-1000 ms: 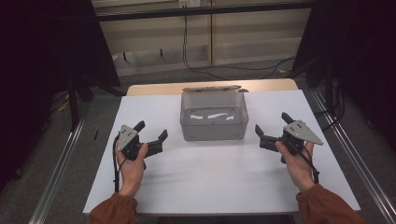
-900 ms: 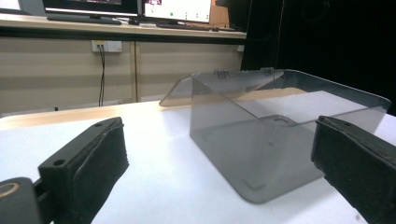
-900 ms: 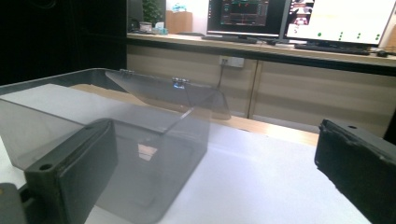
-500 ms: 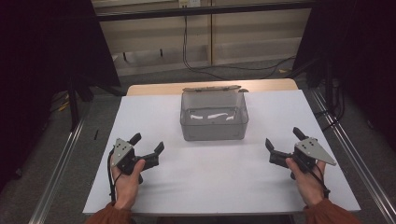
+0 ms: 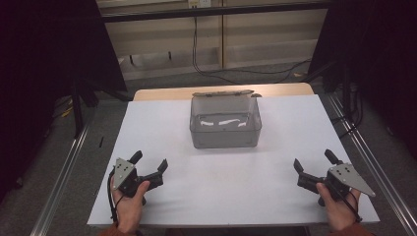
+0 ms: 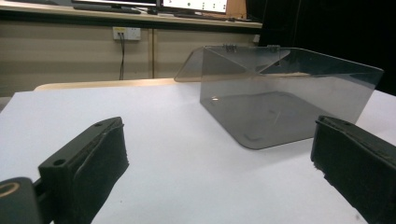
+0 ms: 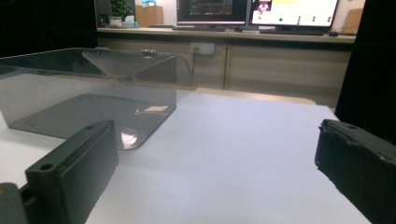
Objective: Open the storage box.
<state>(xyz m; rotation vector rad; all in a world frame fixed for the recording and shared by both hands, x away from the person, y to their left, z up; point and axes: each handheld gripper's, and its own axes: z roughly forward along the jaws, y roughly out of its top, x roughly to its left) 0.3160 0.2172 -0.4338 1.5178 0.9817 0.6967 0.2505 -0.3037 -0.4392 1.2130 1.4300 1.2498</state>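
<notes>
A clear grey plastic box (image 5: 225, 123) with its hinged lid folded back stands at the table's far middle; it looks empty. In the left gripper view the box (image 6: 280, 100) is ahead to the right, and in the right gripper view the box (image 7: 88, 88) is ahead to the left. My left gripper (image 5: 149, 163) rests near the front left of the white table (image 5: 226, 196), jaws wide apart, nothing between them. My right gripper (image 5: 314, 161) sits near the front right, also open and holding nothing. Both are well short of the box.
Metal rails (image 5: 64, 182) run along both sides of the table. Dark curtains hang left and right. A counter with monitors (image 7: 261, 11) and a wall socket stand beyond the far edge. Cables lie on the floor (image 5: 236, 73) behind the table.
Both hands have drawn back toward the front edge of the table, away from the box. Both grippers stayed open.
</notes>
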